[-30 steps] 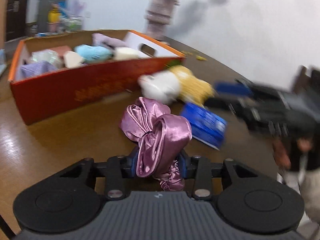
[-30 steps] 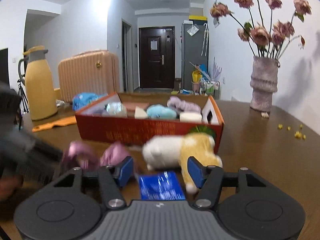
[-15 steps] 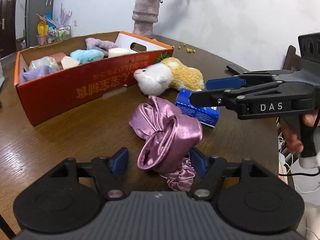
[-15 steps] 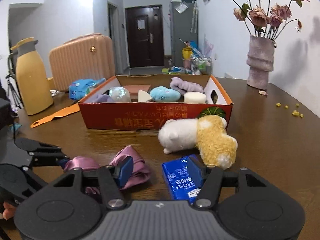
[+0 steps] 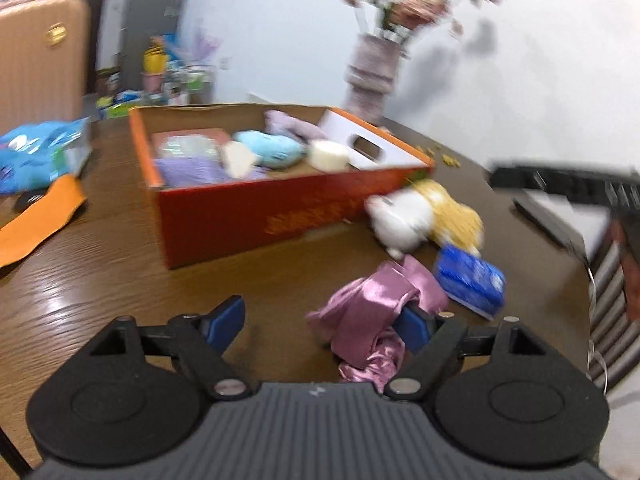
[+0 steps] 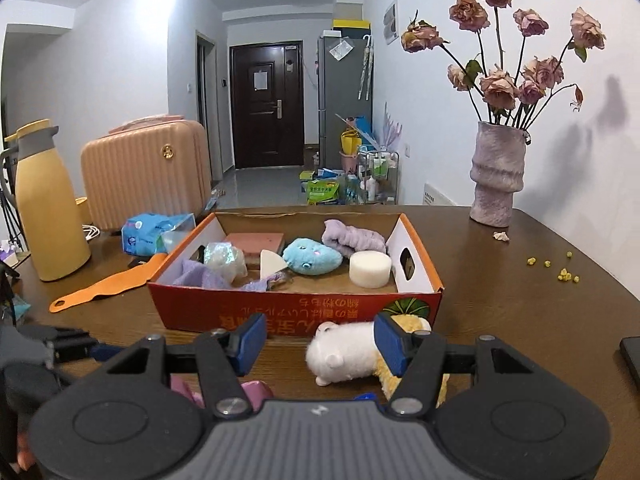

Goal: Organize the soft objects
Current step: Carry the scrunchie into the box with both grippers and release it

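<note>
Left hand-held gripper [image 5: 320, 322] tilted down, jaws opening beside satin cloth [image 5: 372, 312].

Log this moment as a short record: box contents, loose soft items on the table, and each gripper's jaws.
box: orange cardboard box, open top
in box: blue plush, white round sponge, purple cloths, pink block
loose on table: white and yellow plush, pink satin cloth, blue tissue pack
left gripper: jaws opening, cloth draped against one finger, not pinched
right gripper: jaws open, holding nothing
</note>
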A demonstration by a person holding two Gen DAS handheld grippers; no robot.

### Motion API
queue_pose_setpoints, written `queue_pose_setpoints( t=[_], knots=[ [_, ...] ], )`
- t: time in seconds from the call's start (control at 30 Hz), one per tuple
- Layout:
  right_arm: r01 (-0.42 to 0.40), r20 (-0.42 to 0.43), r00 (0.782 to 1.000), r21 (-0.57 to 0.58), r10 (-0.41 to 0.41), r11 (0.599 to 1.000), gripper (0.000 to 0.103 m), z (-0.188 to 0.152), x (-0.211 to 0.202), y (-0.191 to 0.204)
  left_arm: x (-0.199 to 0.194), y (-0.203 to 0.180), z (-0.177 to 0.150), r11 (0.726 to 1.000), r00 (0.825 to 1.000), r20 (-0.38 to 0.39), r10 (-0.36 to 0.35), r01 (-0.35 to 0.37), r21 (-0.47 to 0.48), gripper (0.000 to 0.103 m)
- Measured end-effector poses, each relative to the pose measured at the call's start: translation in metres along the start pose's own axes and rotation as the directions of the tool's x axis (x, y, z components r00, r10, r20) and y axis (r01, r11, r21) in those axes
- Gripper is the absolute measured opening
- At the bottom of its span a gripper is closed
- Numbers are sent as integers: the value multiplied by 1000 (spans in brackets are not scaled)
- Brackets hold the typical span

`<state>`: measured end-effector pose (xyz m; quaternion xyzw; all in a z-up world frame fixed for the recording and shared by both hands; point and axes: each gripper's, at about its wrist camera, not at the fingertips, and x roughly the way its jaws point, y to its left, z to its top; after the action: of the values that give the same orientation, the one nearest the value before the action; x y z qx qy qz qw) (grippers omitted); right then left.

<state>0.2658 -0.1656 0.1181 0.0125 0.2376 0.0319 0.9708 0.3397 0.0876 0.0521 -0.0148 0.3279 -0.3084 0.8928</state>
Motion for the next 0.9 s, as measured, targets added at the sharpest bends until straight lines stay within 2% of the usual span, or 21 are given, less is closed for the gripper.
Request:
queue_pose_setpoints(
  t=[0.2,0.4,0.53,0.63,0.73,0.77,0.8,0.83,0.87,0.9],
  knots=[
    [-60,-30,998,-2,60,998,59,-12,17,7,1,33,9,981,996,-13,91,-92,-172,88],
    [-149,-36,988,-57,147,987,59,-19,37,23,-11,46,13,964,998,33,61,-51,-263,88],
    [-204,-91,976,-72,198,976,59,-13,64,26,-22,49,16,940,994,108,31,8,-341,95],
    [-299,-135,947,-49,290,953,59,-19,70,27,-19,46,15,940,989,125,82,-35,-340,95],
    [-371,-153,919,-20,364,928,59,-39,67,28,-6,41,10,931,987,121,101,-51,-361,94],
    [-387,-165,910,-16,380,922,59,-46,69,29,0,38,9,935,990,106,91,-48,-353,88],
    [-391,-176,907,-21,382,920,57,-53,72,31,7,32,8,944,994,85,74,-42,-328,74],
    [-372,-173,916,-33,361,928,44,-56,74,31,13,28,6,951,996,62,66,-44,-305,65],
    [-344,-164,929,-48,332,938,40,-59,75,32,19,24,5,959,997,34,63,-51,-278,50],
    [-338,-154,932,-47,328,940,38,-61,76,30,23,20,3,965,998,23,59,-51,-257,44]
  ],
)
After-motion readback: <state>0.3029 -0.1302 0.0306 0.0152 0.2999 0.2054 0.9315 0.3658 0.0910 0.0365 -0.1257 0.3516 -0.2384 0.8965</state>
